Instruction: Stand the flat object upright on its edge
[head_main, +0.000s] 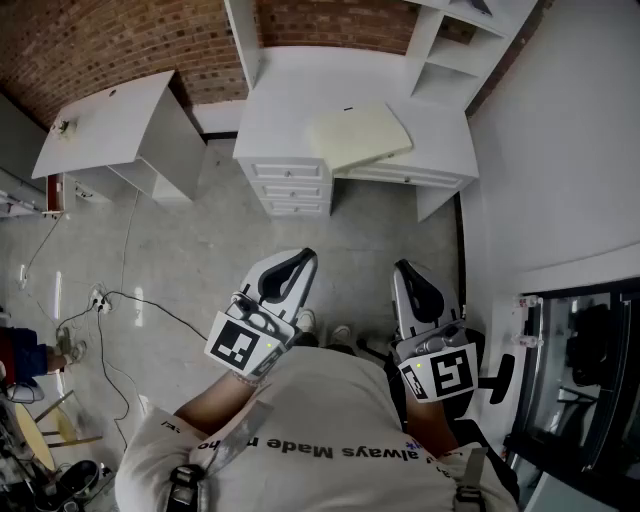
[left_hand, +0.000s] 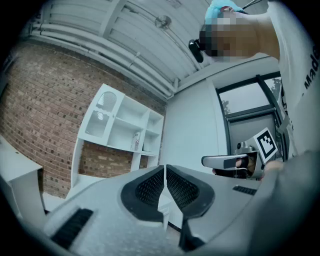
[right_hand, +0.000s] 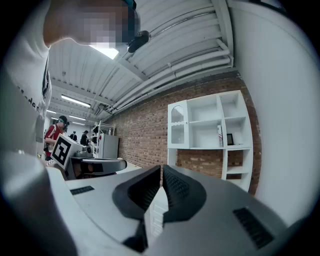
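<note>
Both grippers: left gripper (left_hand: 165, 171), right gripper (right_hand: 161, 171) level, fingers (left_hand: 147, 190) pressed together, empty.
Cream board (head_main: 362, 135): flat on white surface (head_main: 300, 90), well ahead, untouched.

Desk (head_main: 300, 85): set ahead, against the wall (head_main: 330, 20).
Pad (head_main: 362, 135): laid on the desk, seemingly overhanging its front edge.
Side table (head_main: 110, 125): set left of the desk.

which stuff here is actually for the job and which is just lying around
For the job:
- flat cream object, lying flat on the white desk
- left gripper and right gripper, both shut and empty

Just lying about:
- white cabinet
- floor cables
- shelf unit
</note>
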